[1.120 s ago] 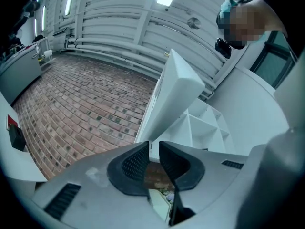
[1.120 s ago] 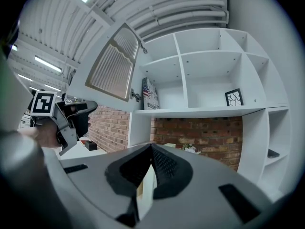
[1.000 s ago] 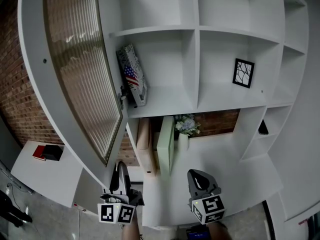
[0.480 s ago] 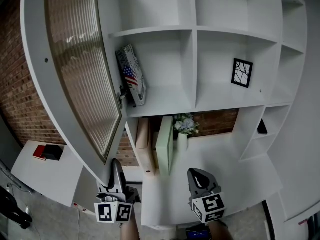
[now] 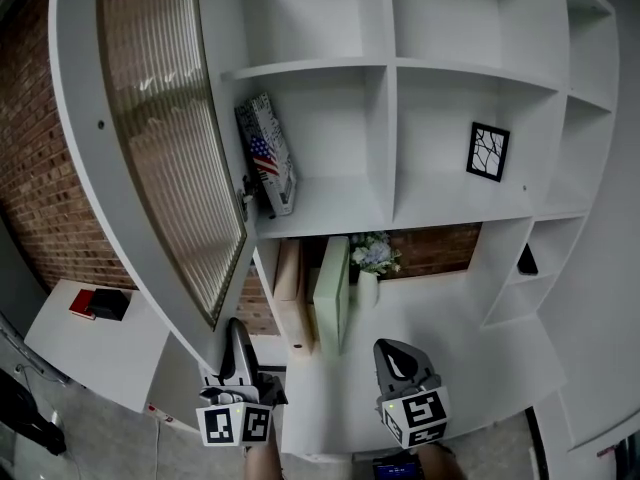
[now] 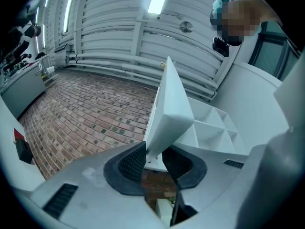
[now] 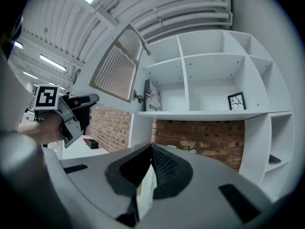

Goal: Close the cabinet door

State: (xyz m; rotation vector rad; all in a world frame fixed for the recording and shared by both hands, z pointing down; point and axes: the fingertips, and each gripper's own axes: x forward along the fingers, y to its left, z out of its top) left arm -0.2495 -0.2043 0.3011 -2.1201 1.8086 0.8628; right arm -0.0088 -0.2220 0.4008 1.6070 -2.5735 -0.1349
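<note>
The cabinet door (image 5: 90,168), a white frame round ribbed glass, stands swung open at the left of the white shelf unit (image 5: 390,63). My left gripper (image 5: 240,333) reaches up at the door's lower corner. In the left gripper view the door's (image 6: 171,104) edge sits between the pads of the left gripper (image 6: 153,160). Its jaws have just been closing, and both pads touch the edge. My right gripper (image 5: 393,348) hangs to the right in front of the lower shelves. Its jaws (image 7: 151,149) are shut with nothing between them.
A flag-printed box (image 5: 268,153) leans in the compartment beside the door's hinge side. A framed picture (image 5: 487,150) stands further right. Below are flowers (image 5: 372,251), a pale green board (image 5: 332,293) and a brick back wall. A low white table (image 5: 60,348) is at the left.
The left gripper has shifted slightly at the door's lower corner. The door and the right gripper stand as before.
</note>
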